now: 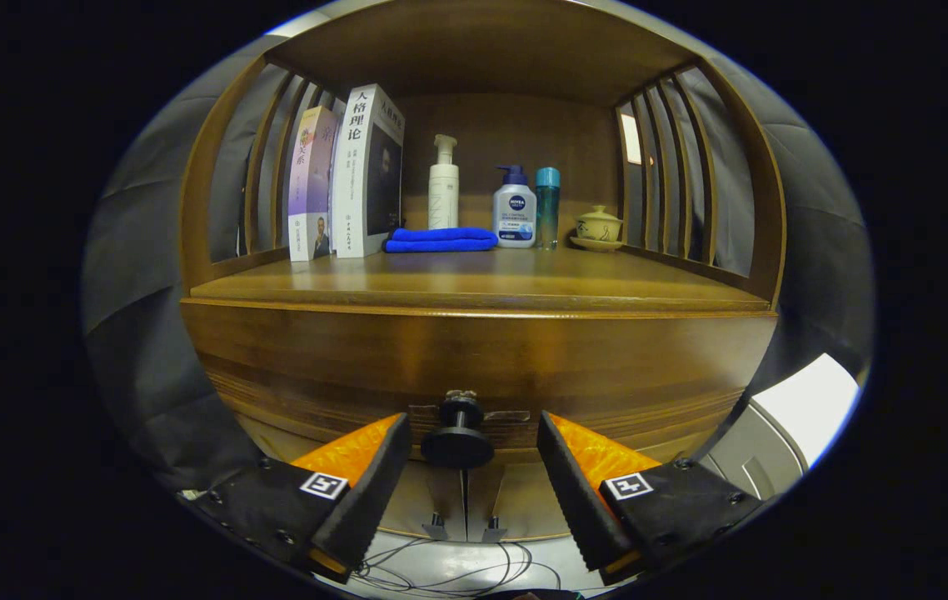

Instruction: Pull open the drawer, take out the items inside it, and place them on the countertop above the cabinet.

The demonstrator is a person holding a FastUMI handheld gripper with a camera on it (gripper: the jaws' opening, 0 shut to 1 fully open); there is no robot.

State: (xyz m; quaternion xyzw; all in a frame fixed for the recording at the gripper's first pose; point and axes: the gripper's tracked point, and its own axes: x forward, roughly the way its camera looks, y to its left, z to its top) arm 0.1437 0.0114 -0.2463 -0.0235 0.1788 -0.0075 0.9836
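gripper view: tongs point(474, 462) spread around drawer knob point(457, 433); nivea bottle point(515, 212) on countertop point(474, 279).

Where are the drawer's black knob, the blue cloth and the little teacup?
Drawer knob point(457, 446): gripper view, on its round black face, between the open gripper's fingers.
Blue cloth point(441, 240): gripper view, folded front edge.
Teacup point(599, 225): gripper view, its bowl.

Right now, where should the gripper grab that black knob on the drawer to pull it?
Grip the black knob by its round rim, coming straight in from the front. It sticks out from the drawer on a thin stem, and the open gripper already has one finger on each side.
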